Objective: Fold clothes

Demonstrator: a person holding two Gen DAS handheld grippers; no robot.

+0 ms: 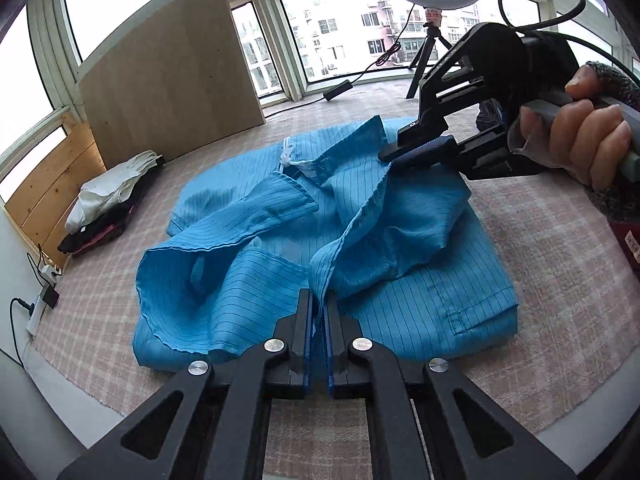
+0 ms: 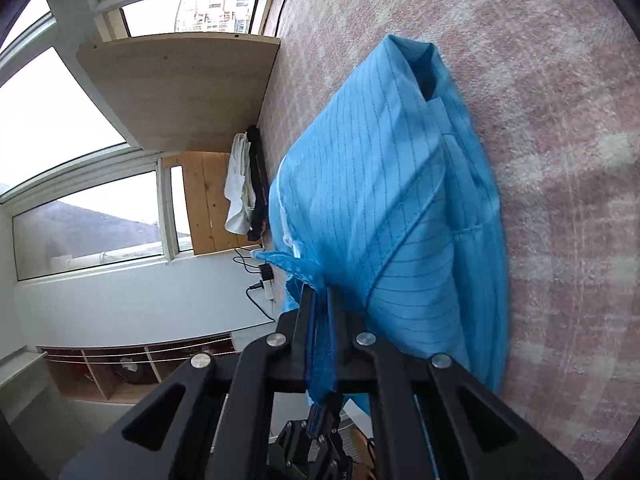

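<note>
the mat (image 1: 540,240) carries the blue shirt (image 1: 400,300), half folded, its long axis running from your left claw (image 1: 318,312) away to the collar. your right claw (image 1: 394,155) sits at that far collar end, nipped tight on an edge. the left claw, nearly closed, pinches a fold at the near hem, so the shirt stretches between both.
</note>
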